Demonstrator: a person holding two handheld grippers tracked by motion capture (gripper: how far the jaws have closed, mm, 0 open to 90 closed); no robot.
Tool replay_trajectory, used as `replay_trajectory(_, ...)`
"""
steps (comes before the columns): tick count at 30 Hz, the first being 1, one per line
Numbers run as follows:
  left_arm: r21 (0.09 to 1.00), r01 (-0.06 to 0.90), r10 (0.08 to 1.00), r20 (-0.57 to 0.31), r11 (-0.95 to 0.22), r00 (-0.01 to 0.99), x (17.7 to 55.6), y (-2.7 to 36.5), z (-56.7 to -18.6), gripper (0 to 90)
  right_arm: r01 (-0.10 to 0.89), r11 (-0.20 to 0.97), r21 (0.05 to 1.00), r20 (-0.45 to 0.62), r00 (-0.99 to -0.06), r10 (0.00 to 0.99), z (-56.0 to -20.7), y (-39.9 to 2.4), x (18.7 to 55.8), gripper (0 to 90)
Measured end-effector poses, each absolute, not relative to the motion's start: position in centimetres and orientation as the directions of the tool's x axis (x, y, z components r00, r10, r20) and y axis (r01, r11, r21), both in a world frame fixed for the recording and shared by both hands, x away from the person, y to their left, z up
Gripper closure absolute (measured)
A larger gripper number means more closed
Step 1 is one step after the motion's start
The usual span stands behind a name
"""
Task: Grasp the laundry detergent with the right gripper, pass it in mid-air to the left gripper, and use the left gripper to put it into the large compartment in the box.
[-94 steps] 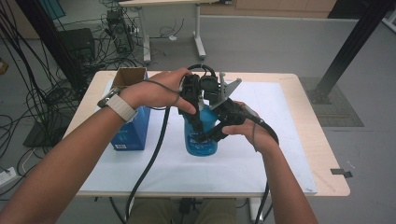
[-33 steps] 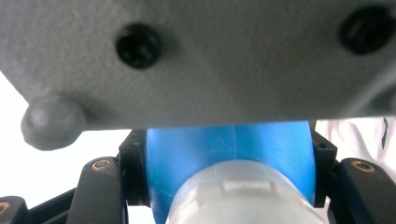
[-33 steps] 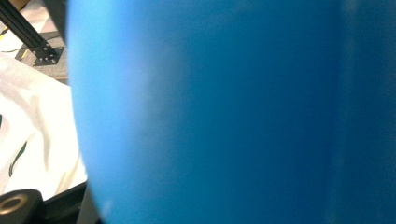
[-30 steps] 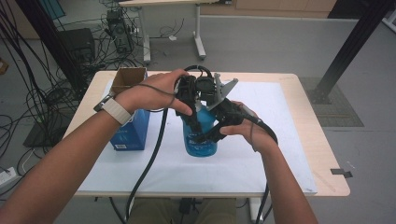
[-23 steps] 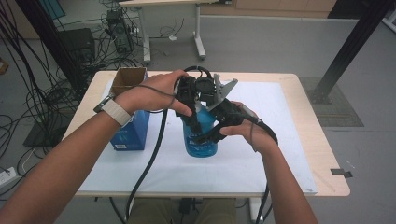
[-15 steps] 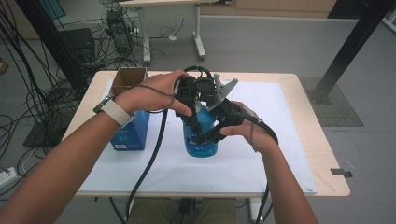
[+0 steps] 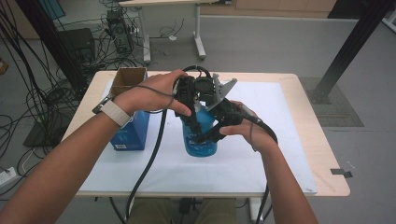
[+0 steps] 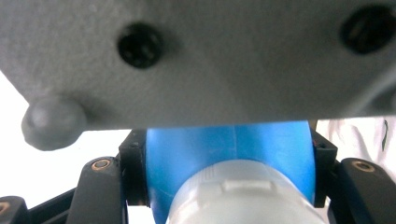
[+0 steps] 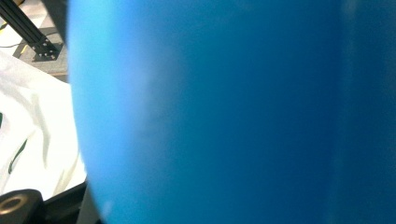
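Both grippers' jaws pinch the blue bottle (image 7: 200,140) (left gripper (image 7: 189,100) at its top).

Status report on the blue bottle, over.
Left gripper shut on blue bottle near its top. Right gripper clamps its body. Bottle upright on white mat; blue box beside, clear.

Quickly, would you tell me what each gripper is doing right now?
Left gripper: shut on the blue bottle, near its top.
Right gripper: shut on the blue bottle's body.
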State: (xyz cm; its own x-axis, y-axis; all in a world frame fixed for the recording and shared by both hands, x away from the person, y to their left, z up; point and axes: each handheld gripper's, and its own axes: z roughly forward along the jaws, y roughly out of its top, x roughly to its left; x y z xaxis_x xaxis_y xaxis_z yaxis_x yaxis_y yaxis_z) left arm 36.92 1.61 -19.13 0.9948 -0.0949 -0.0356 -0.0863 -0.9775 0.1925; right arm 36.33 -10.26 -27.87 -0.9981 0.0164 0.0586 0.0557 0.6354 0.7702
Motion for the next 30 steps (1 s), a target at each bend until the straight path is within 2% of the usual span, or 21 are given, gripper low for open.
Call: replay_trajectory(30,0.206,-0.077,-0.085,-0.031,-0.976,0.996,36.71,1.83,-18.93,37.8,0.044,0.640,0.767,0.050,-0.999,0.009,-27.55,-10.12,36.31,43.4)
